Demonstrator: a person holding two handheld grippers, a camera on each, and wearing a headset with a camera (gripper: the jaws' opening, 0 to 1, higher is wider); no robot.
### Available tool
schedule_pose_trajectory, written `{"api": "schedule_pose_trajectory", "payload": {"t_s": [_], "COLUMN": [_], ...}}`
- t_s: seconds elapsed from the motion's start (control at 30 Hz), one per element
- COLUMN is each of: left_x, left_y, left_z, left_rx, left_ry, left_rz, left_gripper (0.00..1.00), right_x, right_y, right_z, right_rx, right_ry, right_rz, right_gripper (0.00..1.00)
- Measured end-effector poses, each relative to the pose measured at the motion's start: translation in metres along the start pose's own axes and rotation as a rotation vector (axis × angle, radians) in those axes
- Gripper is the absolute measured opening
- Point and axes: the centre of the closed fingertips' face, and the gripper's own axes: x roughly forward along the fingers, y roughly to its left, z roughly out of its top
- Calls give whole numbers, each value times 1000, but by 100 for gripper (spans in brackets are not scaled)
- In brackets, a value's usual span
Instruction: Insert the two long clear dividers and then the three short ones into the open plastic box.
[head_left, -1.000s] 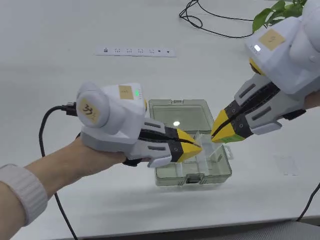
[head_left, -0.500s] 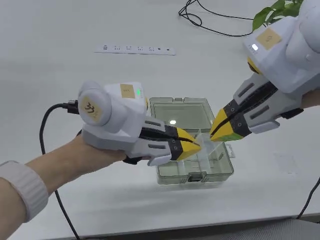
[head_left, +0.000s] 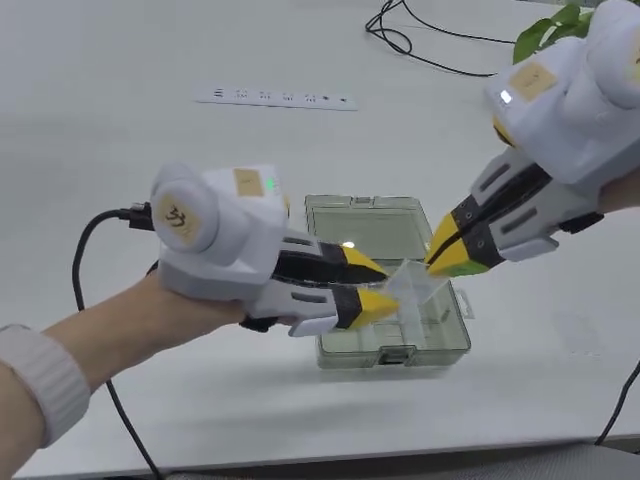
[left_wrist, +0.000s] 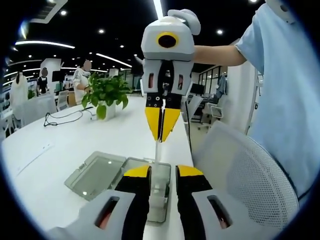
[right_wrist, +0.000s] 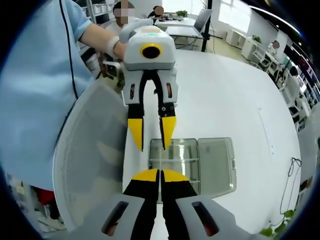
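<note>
Leftmost, the left hand-held gripper (head_left: 390, 284) is gripped in a person's hand (head_left: 190, 315) near the desk's (head_left: 150, 130) near edge, its yellow-tipped jaws apart and pointing to the right. A black cord (head_left: 85, 265) runs from its back end towards the near edge.

Just to the right of the jaws is a clear divider (head_left: 415, 288), tilted in the air over the box. Its left end reaches to the gap between the open jaws, but whether they touch it cannot be told. In the left gripper view the divider is a thin strip between the two facing grippers.

Below it stands the open plastic box (head_left: 395, 350), greenish and see-through, close to the desk's near edge. Its lid (head_left: 360, 215) lies flat on the side towards the far edge.

Further right, the right hand-held gripper (head_left: 431, 266) slants down from the upper right with its jaws together, clamped on the divider's right end above the box's right side.

Near the far edge lie a white power strip (head_left: 272, 97) and a black cable (head_left: 425, 45). A green plant (head_left: 540, 32) stands at the far right corner.
</note>
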Motion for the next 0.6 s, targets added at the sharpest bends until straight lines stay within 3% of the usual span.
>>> {"api": "schedule_pose_trajectory", "payload": {"t_s": [0.23, 0.5, 0.6], "left_x": [-12, -23, -26], "left_y": [7, 13, 15], "left_z": [-10, -21, -25], "left_rx": [-25, -54, -65], "left_ry": [16, 25, 32], "left_rz": [58, 103, 115], "left_gripper": [33, 56, 59], "right_x": [9, 26, 29], "right_y": [-21, -26, -26], "right_z": [-15, -16, -15], "right_rx": [15, 11, 13], "right_ry": [47, 79, 85], "right_rz": [-19, -2, 2], "right_gripper": [2, 2, 2]}}
